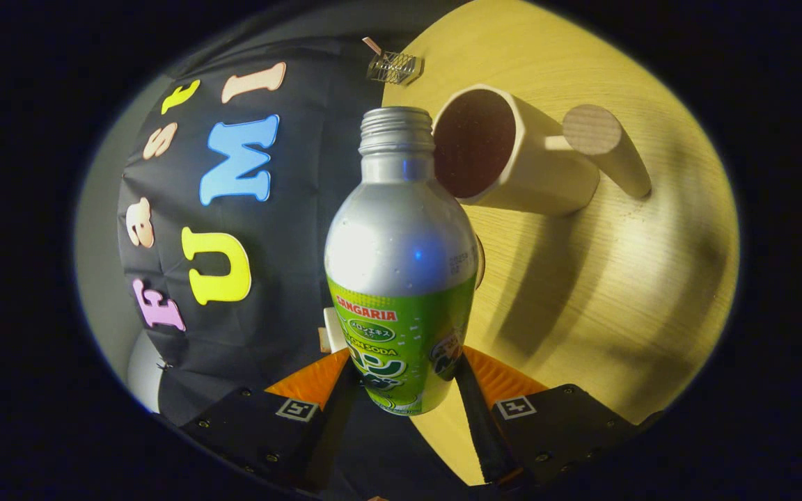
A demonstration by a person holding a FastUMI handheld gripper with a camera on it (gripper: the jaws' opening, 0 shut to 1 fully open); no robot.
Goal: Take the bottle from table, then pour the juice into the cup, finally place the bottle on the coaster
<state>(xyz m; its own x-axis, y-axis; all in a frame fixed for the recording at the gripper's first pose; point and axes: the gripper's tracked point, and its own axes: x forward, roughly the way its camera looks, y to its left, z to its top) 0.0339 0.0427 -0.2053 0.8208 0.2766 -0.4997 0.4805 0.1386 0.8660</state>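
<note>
I have the gripper (401,379) closed on the bottle (401,257), both fingers pressing its lower label at bottom centre of the frame. The view is rolled, so the bottle lies tipped, its open neck just beside the rim of the cup (512,149) at upper right. To pour well I judge I should bring the mouth over the cup's opening first, then tilt slowly, watching the table (624,292) for drips

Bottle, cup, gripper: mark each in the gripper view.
bottle (401,236): gripper view, silver shoulder above the label, held between the fingers.
cup (547,177): gripper view, pale outer wall, beyond the bottle's neck.
gripper (401,379): gripper view, midway between fingertips, shut on the bottle's base.
</note>
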